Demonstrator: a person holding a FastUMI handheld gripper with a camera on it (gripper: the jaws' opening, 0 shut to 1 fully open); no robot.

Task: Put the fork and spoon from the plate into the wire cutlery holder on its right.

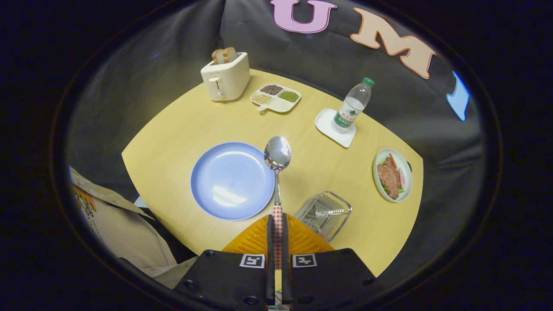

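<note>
My gripper (277,229) is shut on the checked red-and-white handle of a metal spoon (277,157). The spoon sticks straight out ahead of the fingers, held high above the table, its bowl over the right rim of the blue plate (231,179). The plate is bare. Just right of the fingers and below them stands the wire cutlery holder (325,214), with a metal fork (328,212) lying inside it.
On the round wooden table (173,147): a white toaster (225,77) with bread at the far side, a divided dish of beans (276,98), a water bottle (352,106) on a white coaster, a plate of meat (392,175) at right. A person's sleeve (112,224) is at left.
</note>
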